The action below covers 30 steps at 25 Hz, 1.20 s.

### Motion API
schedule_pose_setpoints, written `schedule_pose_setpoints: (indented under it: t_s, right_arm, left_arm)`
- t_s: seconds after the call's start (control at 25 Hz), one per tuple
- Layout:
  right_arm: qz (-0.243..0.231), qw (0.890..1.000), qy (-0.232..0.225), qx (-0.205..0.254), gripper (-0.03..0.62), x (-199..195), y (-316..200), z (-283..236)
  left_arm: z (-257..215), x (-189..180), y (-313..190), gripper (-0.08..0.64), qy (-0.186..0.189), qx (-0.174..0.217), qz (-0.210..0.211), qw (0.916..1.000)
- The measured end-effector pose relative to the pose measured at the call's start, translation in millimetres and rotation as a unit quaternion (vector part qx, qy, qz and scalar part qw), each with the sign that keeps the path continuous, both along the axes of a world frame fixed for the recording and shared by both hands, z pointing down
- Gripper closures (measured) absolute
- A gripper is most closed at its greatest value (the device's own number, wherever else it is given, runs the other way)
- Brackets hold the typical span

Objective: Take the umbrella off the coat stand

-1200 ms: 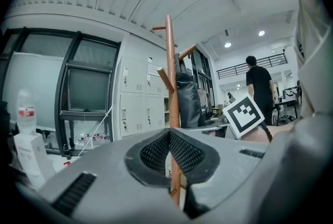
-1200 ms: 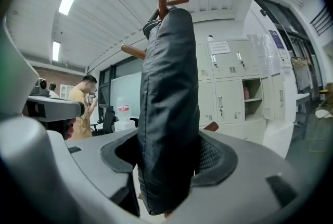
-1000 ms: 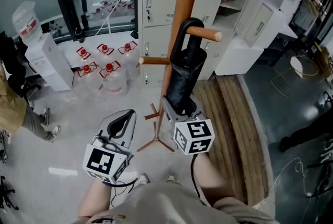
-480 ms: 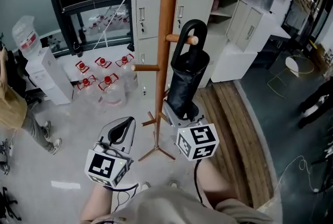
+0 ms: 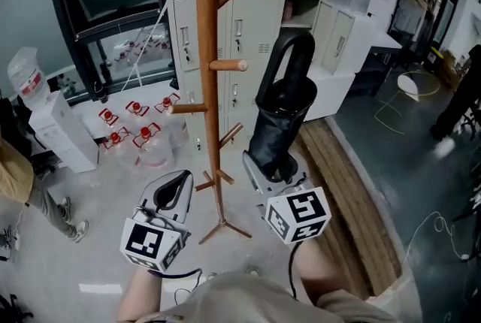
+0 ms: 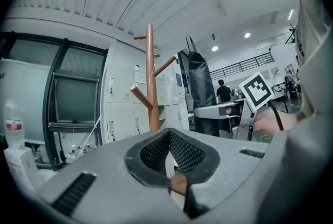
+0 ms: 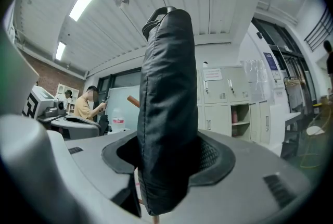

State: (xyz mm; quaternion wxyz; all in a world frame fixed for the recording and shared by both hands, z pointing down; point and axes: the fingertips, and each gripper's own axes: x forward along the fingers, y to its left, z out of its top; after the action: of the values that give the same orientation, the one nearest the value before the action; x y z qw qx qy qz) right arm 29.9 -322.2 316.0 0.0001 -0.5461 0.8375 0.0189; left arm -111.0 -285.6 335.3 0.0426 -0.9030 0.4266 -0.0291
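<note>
Black umbrella (image 5: 275, 119) clamped in right gripper (image 5: 270, 165), off coat stand (image 5: 208, 51) — left gripper (image 5: 174, 186) jaws together

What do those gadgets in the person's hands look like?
The left hand-held gripper and right hand-held gripper each have a pale grey shell, dark ribbed pads, a white cube of black square markers and a thin black cable.

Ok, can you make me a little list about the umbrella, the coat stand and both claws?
umbrella: black, folded, upright, its looped handle clear of every peg
coat stand: wooden, pegs bare, left of the umbrella in the head view
right claw: shut on the umbrella's lower part
left claw: shut, nothing in it
task: the umbrella looks to be off the stand
</note>
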Motion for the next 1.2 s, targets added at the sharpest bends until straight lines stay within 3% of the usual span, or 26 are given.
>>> schedule_pose_setpoints:
  t_s: [0.44,0.92,1.2]
  right_arm:
    - [0.041,0.998,0.018,0.04,0.339,56,53,-12]
    - [0.05,0.999,0.003,-0.009,0.339,65,55,32]
    - [0.055,0.998,0.005,-0.037,0.339,72,53,56]
  left_arm:
    - [0,40,6,0.552,0.008,0.005,0.042,0.9991]
    - [11,57,1,0.552,-0.014,-0.009,0.067,0.9976]
    - [26,49,5,0.552,-0.02,-0.037,0.051,0.9978]
